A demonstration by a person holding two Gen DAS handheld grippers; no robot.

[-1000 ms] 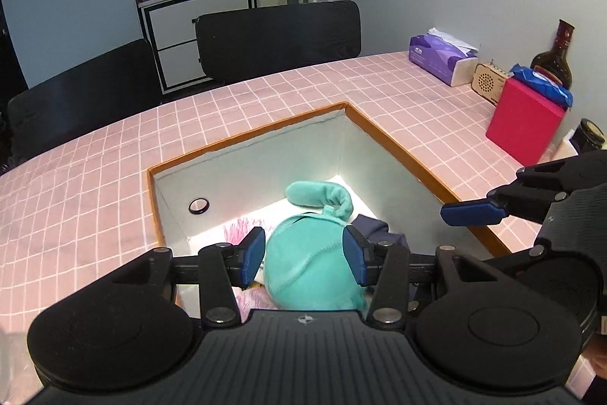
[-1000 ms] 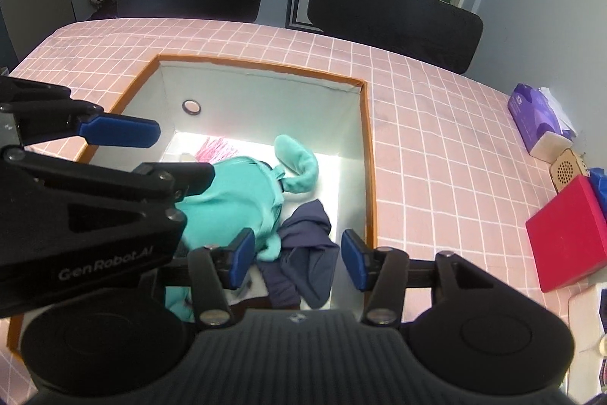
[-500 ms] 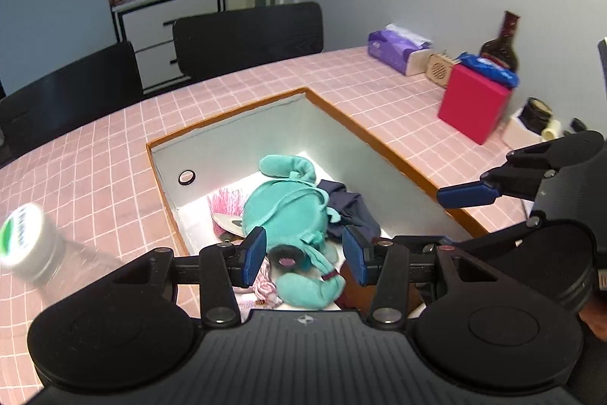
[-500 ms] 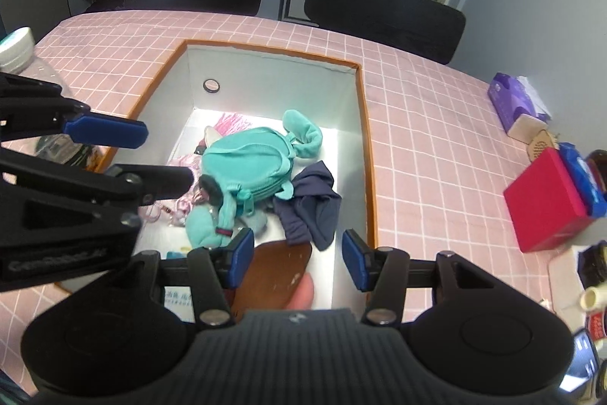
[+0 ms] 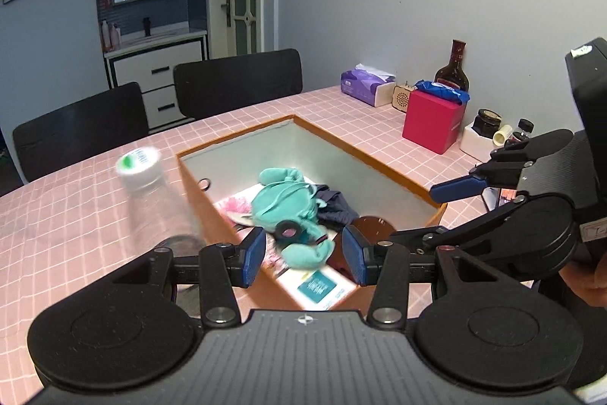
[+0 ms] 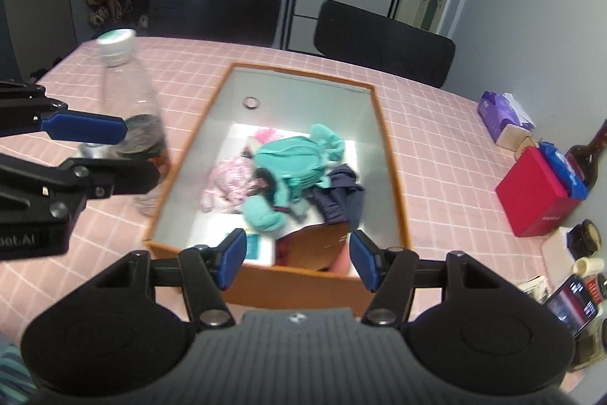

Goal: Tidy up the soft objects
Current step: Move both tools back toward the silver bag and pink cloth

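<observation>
I am looking across a pink checked tablecloth [image 5: 76,215] in a grey-walled dining room, with both tools hanging over the near end of an orange-rimmed box [image 6: 390,154] that stands on the table. Nearest to me, the left gripper [image 5: 302,255] has its blue pads spread with nothing between them, and the right gripper [image 6: 296,259] is spread too, its jaws having just been opening, also with nothing in them. Just past the pads, inside the box, I see a teal soft toy [image 6: 292,169] lying in the middle, a dark navy cloth [image 6: 343,200] touching its right side and a brown flat piece [image 6: 315,245] at the near end. My right wrist view alone shows a pink knitted bundle [image 6: 224,181] to the toy's left; from the left wrist most of it is hidden. A clear plastic bottle [image 5: 155,200] with a white cap stands blurred just beside the box's left wall. Further off on the right sit a red box [image 5: 432,124], a purple tissue pack [image 5: 364,88] and a dark glass bottle [image 5: 453,71]; only the right wrist view shows a lit phone [image 6: 573,302] at the table's right edge. Two black chairs [image 5: 237,80] stand beyond the table.
</observation>
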